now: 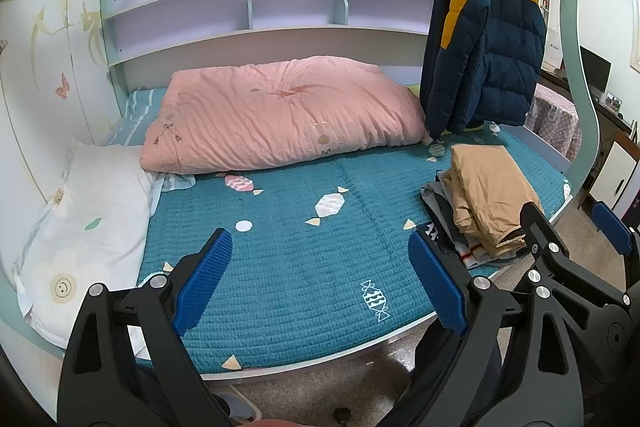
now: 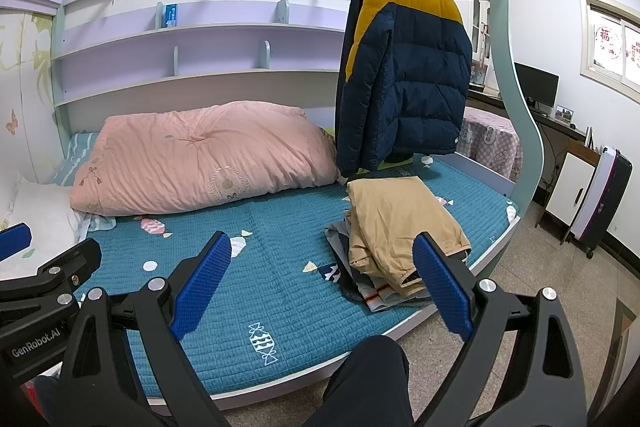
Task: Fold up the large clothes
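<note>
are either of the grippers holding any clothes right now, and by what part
Nothing is held. The left gripper and right gripper are both open above the bed, clear of the folded pile.

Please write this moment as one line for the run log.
left gripper: open, empty | right gripper: open, empty | clothes pile: on bed, untouched | jacket: hanging

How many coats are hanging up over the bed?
2. A yellow and navy puffy coat hangs from the rail at the bed's right end, and a dark coat hangs right behind it, mostly hidden. More could be behind them.
</note>
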Tool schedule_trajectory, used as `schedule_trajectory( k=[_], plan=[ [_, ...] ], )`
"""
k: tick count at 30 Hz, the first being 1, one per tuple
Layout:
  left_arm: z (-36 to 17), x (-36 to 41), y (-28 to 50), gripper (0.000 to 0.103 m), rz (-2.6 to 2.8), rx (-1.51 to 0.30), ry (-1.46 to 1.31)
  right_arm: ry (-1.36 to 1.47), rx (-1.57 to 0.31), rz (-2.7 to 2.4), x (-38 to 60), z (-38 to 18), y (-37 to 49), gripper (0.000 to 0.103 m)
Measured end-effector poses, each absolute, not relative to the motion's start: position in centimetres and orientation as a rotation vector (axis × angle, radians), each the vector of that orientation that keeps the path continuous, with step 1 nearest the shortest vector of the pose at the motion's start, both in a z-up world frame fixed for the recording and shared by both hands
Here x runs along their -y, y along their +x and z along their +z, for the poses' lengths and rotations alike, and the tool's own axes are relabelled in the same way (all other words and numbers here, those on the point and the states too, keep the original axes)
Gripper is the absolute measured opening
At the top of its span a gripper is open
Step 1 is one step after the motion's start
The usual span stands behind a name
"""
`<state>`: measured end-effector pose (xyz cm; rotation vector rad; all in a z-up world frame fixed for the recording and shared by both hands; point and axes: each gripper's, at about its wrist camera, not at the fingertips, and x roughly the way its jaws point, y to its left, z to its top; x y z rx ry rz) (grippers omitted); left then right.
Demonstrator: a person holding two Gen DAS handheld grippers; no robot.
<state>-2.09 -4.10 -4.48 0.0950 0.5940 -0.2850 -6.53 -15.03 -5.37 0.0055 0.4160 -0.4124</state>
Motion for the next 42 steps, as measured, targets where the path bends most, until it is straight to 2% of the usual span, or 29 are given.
schedule_trajectory(
  k=[42],
  plan=[
    [-4.88, 3.77, -2.79, 0.09, -0.292, -0.601, 0.084, 0.008, -0.421, -0.415, 14.97, -5.3, -7.02, 0.089]
  ],
)
